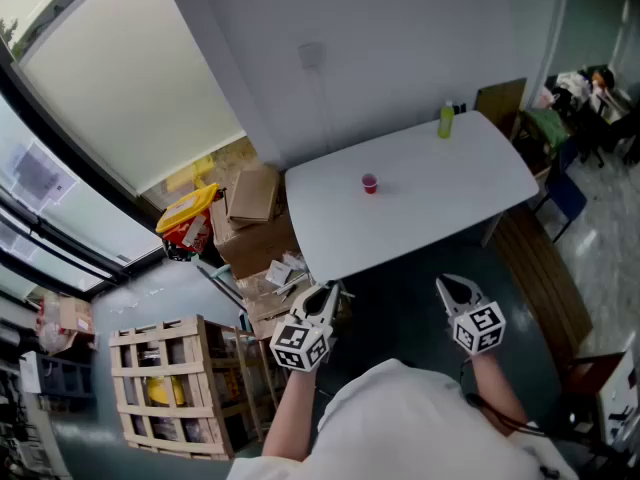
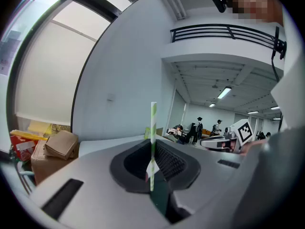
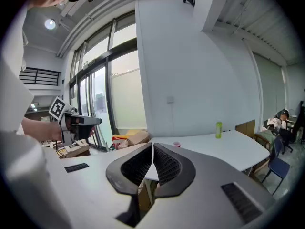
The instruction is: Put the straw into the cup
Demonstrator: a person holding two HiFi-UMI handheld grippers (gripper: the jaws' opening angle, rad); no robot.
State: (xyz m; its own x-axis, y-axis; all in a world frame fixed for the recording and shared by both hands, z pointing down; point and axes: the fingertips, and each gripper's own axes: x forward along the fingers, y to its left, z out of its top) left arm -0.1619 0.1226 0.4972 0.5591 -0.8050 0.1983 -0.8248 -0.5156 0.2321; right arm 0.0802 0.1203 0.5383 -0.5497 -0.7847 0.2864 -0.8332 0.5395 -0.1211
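Note:
A small red cup (image 1: 369, 183) stands near the middle of the white table (image 1: 470, 183); it also shows in the right gripper view, cup (image 3: 177, 144). My left gripper (image 2: 152, 144) is shut on a green-and-white striped straw (image 2: 153, 123), which stands upright between the jaws. In the head view the left gripper (image 1: 322, 298) hangs short of the table's near edge. The right gripper (image 1: 452, 288) is level with it to the right. My right gripper (image 3: 152, 149) is shut with nothing between its jaws.
A green bottle (image 1: 446, 120) stands at the table's far edge. Cardboard boxes (image 1: 255, 196) lie on the floor left of the table, and a wooden crate (image 1: 170, 388) is at the lower left. A bench (image 1: 540, 278) and a blue chair (image 1: 566, 194) are on the right.

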